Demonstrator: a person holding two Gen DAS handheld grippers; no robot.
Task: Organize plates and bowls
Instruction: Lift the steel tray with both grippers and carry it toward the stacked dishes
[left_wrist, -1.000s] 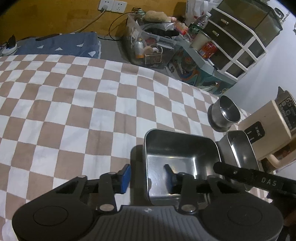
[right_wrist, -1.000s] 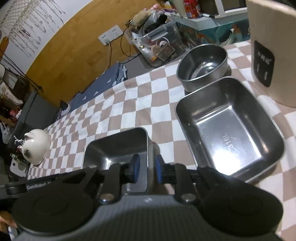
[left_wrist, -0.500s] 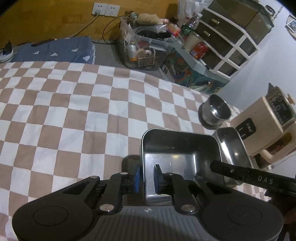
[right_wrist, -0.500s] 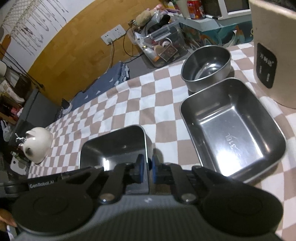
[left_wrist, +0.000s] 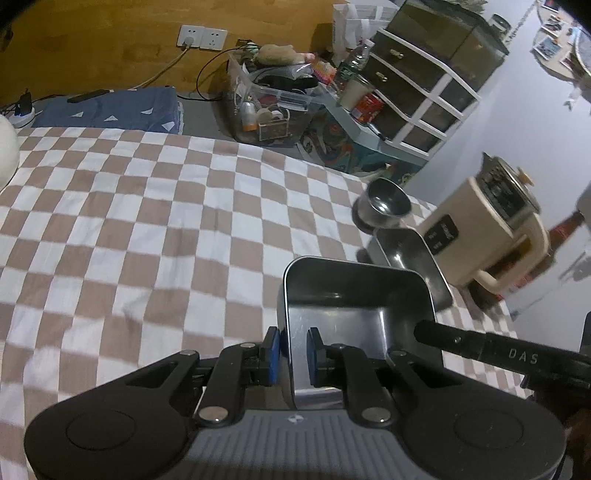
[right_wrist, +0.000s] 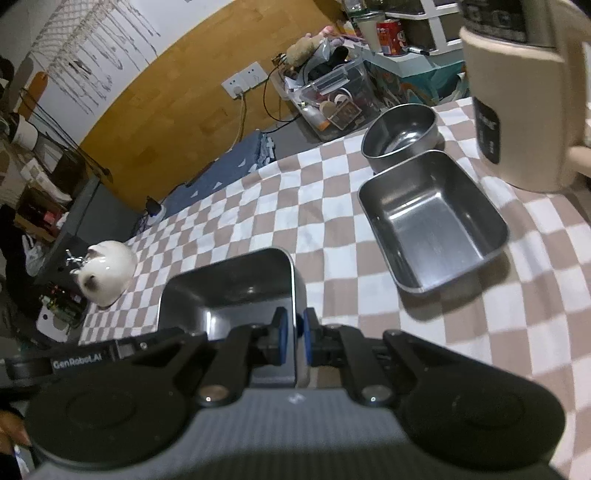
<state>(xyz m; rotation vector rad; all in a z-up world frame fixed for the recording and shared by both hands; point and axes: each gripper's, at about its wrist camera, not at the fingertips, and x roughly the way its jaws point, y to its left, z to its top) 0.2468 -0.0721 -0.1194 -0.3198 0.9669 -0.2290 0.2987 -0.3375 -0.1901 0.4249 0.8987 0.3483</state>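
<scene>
Two grippers, left gripper (left_wrist: 294, 353) and right gripper (right_wrist: 291, 341), pinch opposite walls of one empty steel tray (left_wrist: 354, 299); farther right lie another empty tray (right_wrist: 432, 221) and bowl (right_wrist: 400, 134). Only the right wrist view shows a white ornament (right_wrist: 105, 273).

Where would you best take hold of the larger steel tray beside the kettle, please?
Grip the larger tray by its thin upright rim, at the near long side facing the camera, coming from above with one pad inside and one outside. It sits open side up, and the bowl and kettle crowd its far sides.
</scene>
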